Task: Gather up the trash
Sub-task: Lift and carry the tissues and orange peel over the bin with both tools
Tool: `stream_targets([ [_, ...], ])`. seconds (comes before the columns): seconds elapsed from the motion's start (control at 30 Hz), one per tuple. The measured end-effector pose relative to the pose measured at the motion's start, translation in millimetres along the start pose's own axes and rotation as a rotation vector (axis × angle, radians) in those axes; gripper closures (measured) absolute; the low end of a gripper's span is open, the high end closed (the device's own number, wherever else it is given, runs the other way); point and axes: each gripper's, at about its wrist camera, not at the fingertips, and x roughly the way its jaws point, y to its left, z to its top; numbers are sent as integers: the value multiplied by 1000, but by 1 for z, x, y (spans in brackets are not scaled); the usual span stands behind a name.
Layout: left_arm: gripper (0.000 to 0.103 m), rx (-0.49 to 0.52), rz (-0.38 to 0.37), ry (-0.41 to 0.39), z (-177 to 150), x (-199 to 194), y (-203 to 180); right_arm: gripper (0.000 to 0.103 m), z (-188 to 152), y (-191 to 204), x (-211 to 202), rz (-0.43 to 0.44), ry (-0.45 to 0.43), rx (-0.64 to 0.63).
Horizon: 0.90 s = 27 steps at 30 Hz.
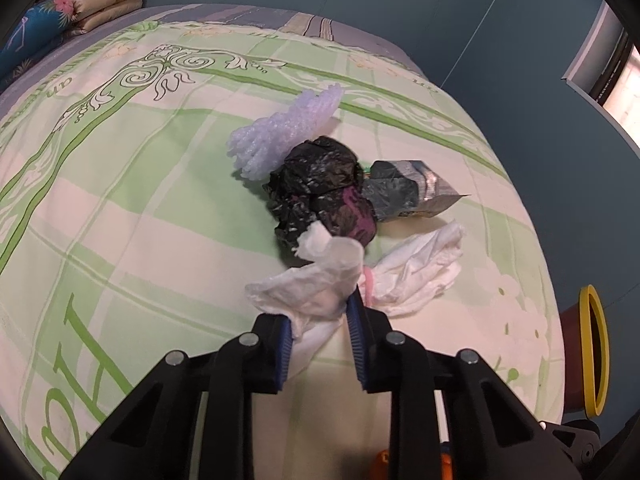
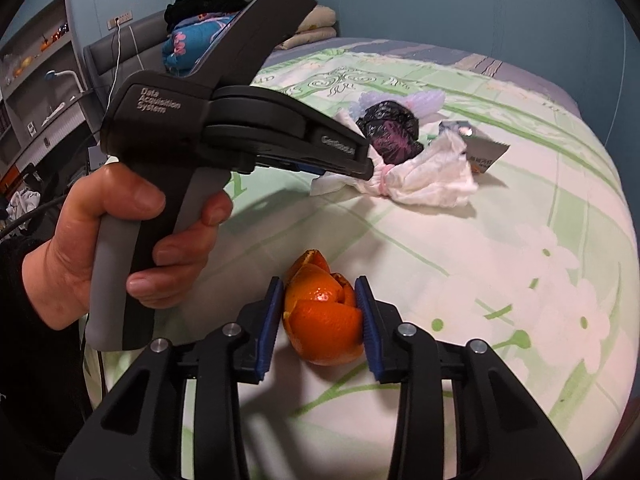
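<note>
Trash lies on a green-patterned bed. My left gripper (image 1: 316, 312) is shut on a crumpled white tissue (image 1: 312, 284) and holds it just above the bedspread; the gripper also shows in the right wrist view (image 2: 366, 172). Beyond the tissue lie a crumpled black plastic bag (image 1: 320, 184), white foam wrap (image 1: 280, 132), a grey foil packet (image 1: 408, 190) and a white cloth with a pink tie (image 1: 416, 276). My right gripper (image 2: 318, 296) is shut on an orange peel (image 2: 324, 320) near the bed's front edge.
A yellow-rimmed bin (image 1: 592, 348) stands on the floor to the right of the bed. Folded blankets and pillows (image 1: 80, 4) sit at the head of the bed. Shelves (image 2: 36, 80) stand at the left. A blue wall is behind the bed.
</note>
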Motion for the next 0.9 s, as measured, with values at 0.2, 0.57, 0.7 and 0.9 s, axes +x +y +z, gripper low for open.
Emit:
stream_targets([
  [0.2,81,11,-51,-62,-3,-31,-6,71,-5,-3,-16,7,-4,12],
  [0.57,81,-28,-92,-188,-10,-93,1,72,-8,-21,-60,8,-63,103],
  [0.7,81,-29,-81,-256,-6,-118,1,72,-3,-31,-78,5,-92,129],
  [0.9,81,-37,-56,-314,-2,-149,-2,72,-2,-37,-115,-20,-141,160],
])
